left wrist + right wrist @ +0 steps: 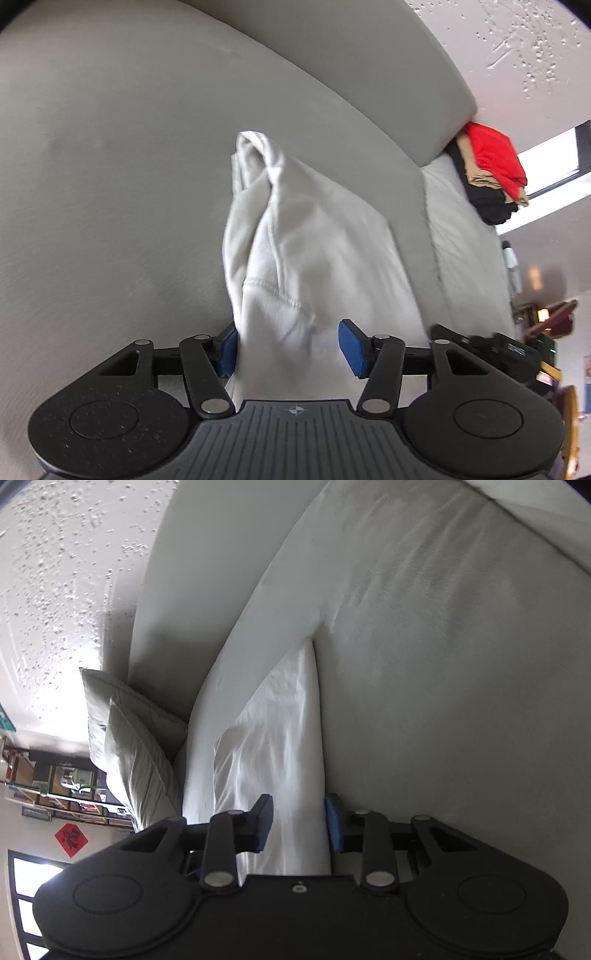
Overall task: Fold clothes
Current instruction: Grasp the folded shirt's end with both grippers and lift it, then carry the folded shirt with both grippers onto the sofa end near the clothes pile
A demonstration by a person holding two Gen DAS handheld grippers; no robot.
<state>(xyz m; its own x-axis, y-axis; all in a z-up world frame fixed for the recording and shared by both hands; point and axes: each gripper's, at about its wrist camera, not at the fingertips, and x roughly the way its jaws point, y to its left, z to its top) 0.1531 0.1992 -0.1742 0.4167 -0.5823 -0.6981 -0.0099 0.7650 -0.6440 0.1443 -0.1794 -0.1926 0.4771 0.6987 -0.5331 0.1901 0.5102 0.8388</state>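
Tools (pixel 290 347) (pixel 299 823) astride white garment (pixel 306 243) (bunched)

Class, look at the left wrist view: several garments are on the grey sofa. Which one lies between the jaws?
The white sweatshirt, bunched on the sofa cushion. The red, tan and black clothes sit stacked far off at the sofa's end.

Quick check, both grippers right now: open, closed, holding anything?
Left gripper: jaws apart, white garment between the pads; a firm pinch cannot be told.
Right gripper: jaws apart around the white garment; grip likewise cannot be told.
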